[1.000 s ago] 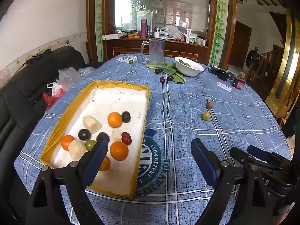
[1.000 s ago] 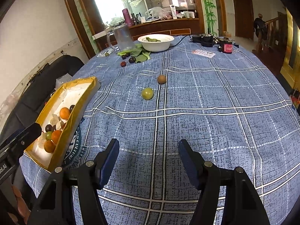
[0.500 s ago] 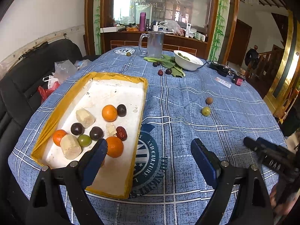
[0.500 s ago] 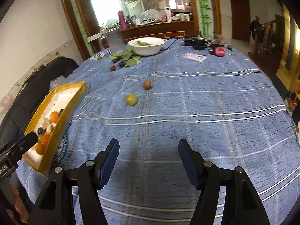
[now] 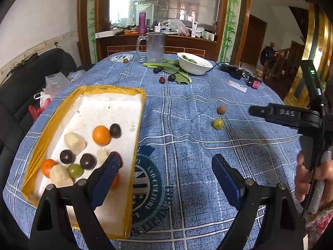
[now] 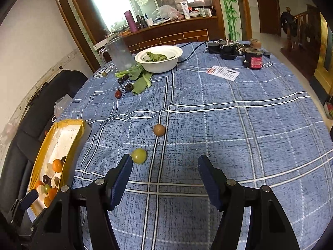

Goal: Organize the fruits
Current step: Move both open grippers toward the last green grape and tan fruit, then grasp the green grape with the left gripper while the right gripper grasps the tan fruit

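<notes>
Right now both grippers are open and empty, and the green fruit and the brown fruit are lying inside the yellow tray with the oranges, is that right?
Not quite. The green fruit and the brown fruit lie loose on the blue tablecloth, outside the yellow tray, as the right wrist view shows. The rest holds: the left gripper and the right gripper are open and empty, and the oranges are in the tray.

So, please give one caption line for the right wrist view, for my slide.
Open right hand-held gripper hovers over the blue checked tablecloth, near a small round green fruit and a small round brown fruit.
</notes>
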Available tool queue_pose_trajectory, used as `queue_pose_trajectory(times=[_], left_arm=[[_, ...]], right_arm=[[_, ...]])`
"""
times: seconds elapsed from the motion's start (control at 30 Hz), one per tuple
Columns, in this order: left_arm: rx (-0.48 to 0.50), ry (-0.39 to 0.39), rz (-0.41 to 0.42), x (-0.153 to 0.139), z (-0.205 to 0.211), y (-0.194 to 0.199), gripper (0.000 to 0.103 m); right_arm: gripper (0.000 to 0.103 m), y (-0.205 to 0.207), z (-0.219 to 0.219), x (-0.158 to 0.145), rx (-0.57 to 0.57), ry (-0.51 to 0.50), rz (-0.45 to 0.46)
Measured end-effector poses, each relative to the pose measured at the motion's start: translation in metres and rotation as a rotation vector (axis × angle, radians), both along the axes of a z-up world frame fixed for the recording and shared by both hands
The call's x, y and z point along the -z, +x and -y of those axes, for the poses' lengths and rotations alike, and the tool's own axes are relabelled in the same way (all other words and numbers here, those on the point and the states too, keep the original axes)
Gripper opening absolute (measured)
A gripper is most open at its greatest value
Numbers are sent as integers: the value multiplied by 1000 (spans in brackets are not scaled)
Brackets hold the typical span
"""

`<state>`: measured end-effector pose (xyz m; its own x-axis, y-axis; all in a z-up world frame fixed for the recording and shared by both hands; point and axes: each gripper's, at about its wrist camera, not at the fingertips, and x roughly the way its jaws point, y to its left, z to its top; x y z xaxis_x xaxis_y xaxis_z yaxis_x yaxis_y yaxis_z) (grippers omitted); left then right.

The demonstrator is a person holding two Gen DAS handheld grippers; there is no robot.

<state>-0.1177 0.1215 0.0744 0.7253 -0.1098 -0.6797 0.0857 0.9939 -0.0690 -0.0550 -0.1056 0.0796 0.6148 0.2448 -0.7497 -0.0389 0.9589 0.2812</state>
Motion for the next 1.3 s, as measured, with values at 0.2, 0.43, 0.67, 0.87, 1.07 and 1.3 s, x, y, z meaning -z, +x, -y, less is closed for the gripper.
queue_pose_trajectory(times=[0.2,0.43,0.67,0.87,1.07,1.3], left_arm=[[19,-25,-33,6,11,18,90],[44,-37,-70,7,27,41,89],[111,-75,-110,23,53,72,89],[176,-42,-107,33,75,91,49],[200,-73,-145,44,79,99,47],[211,-82,-169,48,92,117,47]], right_arm=[[69,45,9,-7,11,11,13],[47,84,31,0,-26,154,60],[47,103,23,42,-89,157,-41],[47,105,-5,57,-172,96,-70],[24,102,-23,61,-197,2,-63],[22,103,-6,55,-140,40,-65]])
